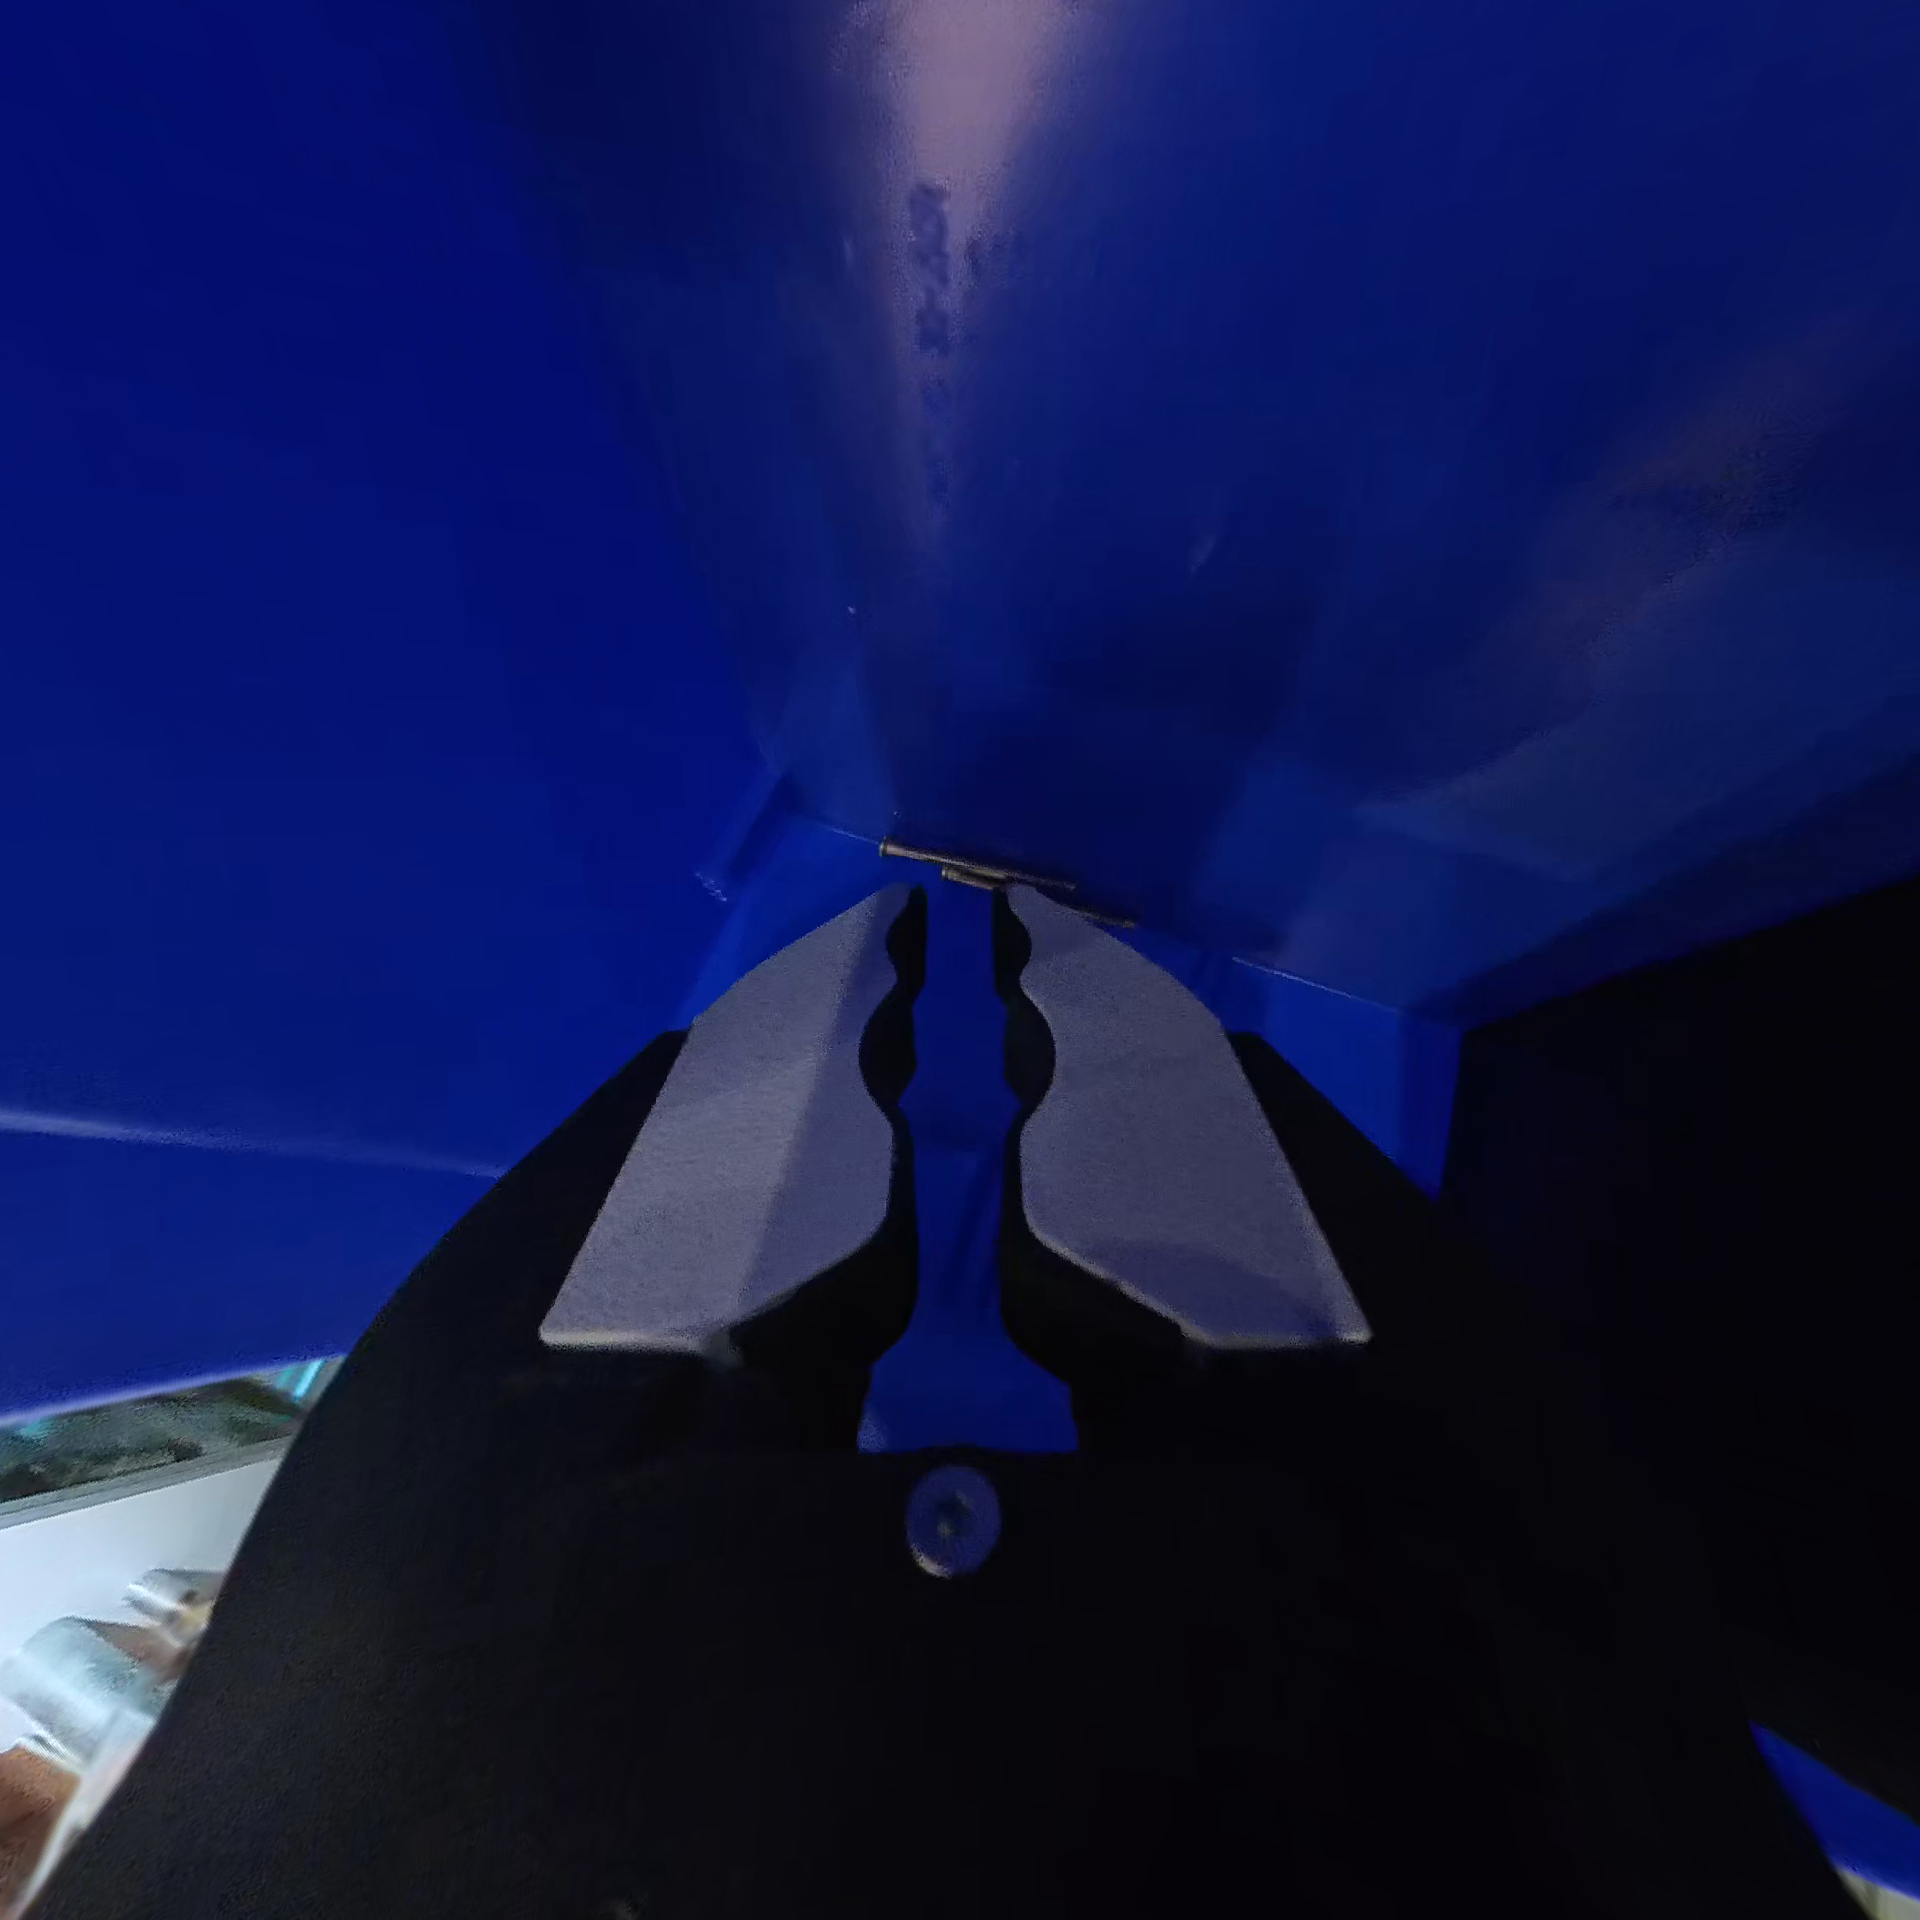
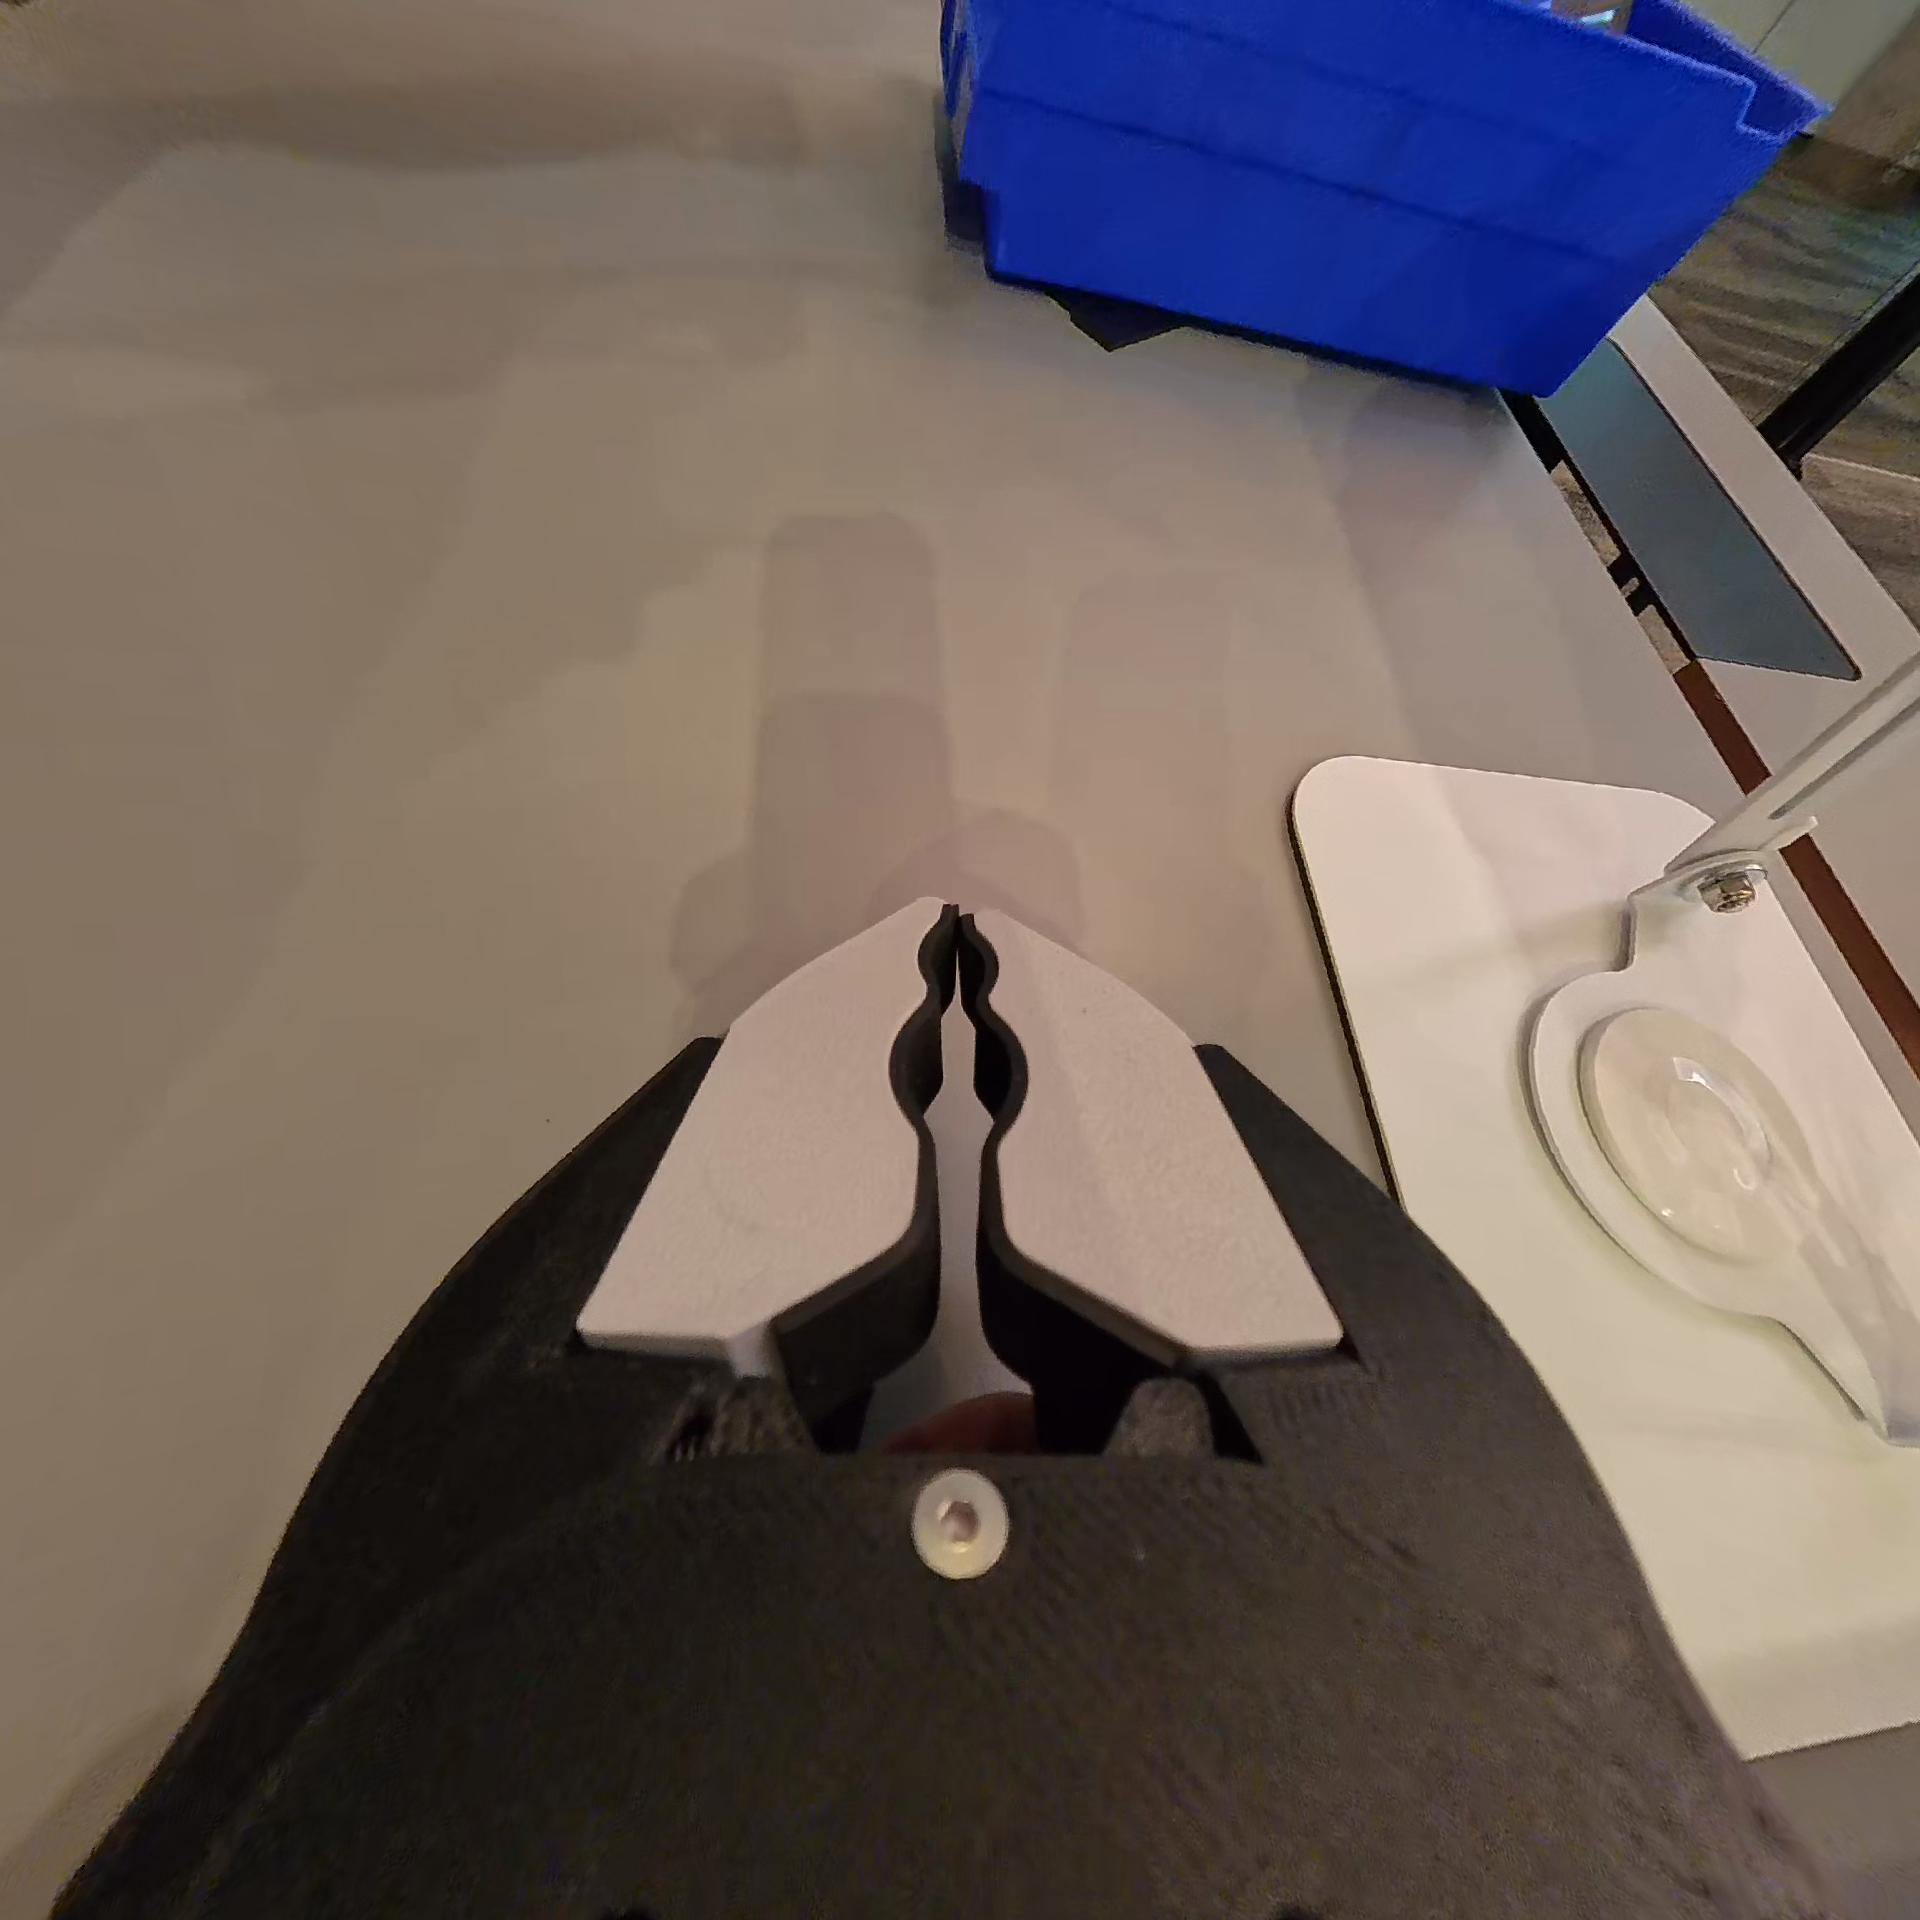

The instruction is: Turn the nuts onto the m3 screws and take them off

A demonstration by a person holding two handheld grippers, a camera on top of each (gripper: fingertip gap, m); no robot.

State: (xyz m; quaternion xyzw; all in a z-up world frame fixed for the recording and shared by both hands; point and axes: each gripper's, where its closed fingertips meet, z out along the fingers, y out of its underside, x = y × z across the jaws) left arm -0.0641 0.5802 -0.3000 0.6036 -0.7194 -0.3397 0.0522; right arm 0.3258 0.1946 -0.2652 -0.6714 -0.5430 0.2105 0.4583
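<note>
My left gripper (image 1: 958, 902) is deep inside a blue plastic bin (image 1: 520, 623), its fingers slightly apart with a narrow gap. Just past the fingertips, thin metal screws (image 1: 971, 864) lie in the corner where the bin floor meets the far wall. The fingers hold nothing that I can see. My right gripper (image 2: 956, 916) is shut and empty, hovering over the bare grey table (image 2: 416, 623). The same blue bin (image 2: 1351, 177) shows in the right wrist view at the far right of the table. No nuts are visible.
A white board (image 2: 1455, 883) lies at the right of the table, carrying a clear acrylic stand with a suction cup (image 2: 1683, 1122) and a thin white arm bolted to it. The table's right edge (image 2: 1766, 582) runs close behind it.
</note>
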